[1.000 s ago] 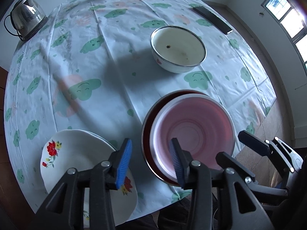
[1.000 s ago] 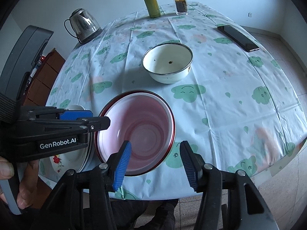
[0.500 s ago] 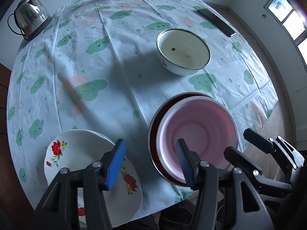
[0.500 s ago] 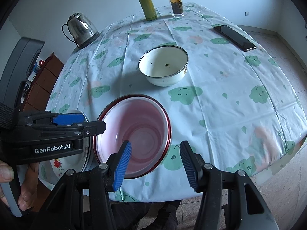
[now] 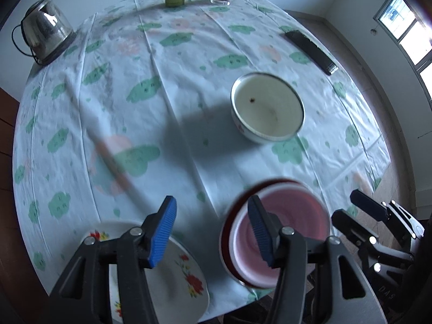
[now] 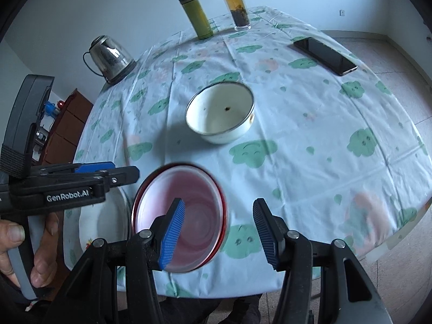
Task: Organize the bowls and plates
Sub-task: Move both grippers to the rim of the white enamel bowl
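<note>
A pink bowl [image 5: 286, 232] sits nested in a red-rimmed bowl at the table's near edge; it also shows in the right wrist view [image 6: 183, 216]. A white enamel bowl [image 5: 267, 108] stands mid-table, also in the right wrist view [image 6: 220, 113]. A white floral plate [image 5: 175, 275] lies near-left, seen too in the right wrist view [image 6: 105, 221]. My left gripper [image 5: 212, 232] is open and empty above the gap between plate and pink bowl. My right gripper [image 6: 220, 233] is open and empty over the pink bowl's right rim.
A steel kettle [image 5: 44, 33] stands far left. A green flask [image 6: 197, 16] and a glass tea bottle [image 6: 235, 2] stand at the far edge. A black phone [image 6: 325, 55] lies far right. The tablecloth edge [image 6: 243, 286] runs just below the bowls.
Both grippers have pulled back and tilted up, so the bowls and plate sit lower in view and more far table shows. Both stay open and empty.
</note>
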The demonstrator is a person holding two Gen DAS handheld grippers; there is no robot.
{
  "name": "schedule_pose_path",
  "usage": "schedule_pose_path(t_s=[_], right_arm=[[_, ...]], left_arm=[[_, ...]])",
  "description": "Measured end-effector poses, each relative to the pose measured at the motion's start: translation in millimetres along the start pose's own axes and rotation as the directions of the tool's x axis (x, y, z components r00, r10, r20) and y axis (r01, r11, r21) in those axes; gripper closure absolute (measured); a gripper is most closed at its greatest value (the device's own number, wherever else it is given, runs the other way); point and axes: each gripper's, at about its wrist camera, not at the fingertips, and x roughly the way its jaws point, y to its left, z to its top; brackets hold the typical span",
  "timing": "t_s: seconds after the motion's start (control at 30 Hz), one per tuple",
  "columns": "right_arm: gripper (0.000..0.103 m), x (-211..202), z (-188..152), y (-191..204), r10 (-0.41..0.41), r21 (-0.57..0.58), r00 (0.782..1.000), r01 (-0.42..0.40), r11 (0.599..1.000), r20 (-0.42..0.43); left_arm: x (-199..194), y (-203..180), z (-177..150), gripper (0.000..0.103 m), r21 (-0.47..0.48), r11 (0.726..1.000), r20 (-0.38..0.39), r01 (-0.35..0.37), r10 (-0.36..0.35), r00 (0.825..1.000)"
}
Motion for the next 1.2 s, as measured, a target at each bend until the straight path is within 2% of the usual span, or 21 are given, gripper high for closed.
schedule_pose_path(t_s=[0.4,0.67,0.9,1.2], right_arm=[[0.048,18,48,-25,-0.027,0.010,0.999,0.027,1.000,-0.018],[0.049,39,72,-33,-0.014,0.024,0.998,0.015,1.000,-0.063],[0.050,62,91,-42,0.004,0.067,0.993,0.003,0.998,-0.114],[0.059,84,107,-41,-0.002,0.065,0.989,0.012,0.998,-0.150]], left_arm=[[16,-15,47,0.047,0.055,0.998,0.004,-0.020,0.020,1.000],[35,-22,65,0.047,0.070,0.997,-0.031,-0.012,0.014,0.999],[53,-22,83,0.048,0.085,0.995,-0.040,-0.050,0.053,0.998],[70,-25,97,0.048,0.088,0.994,-0.059,-0.062,0.067,0.996]])
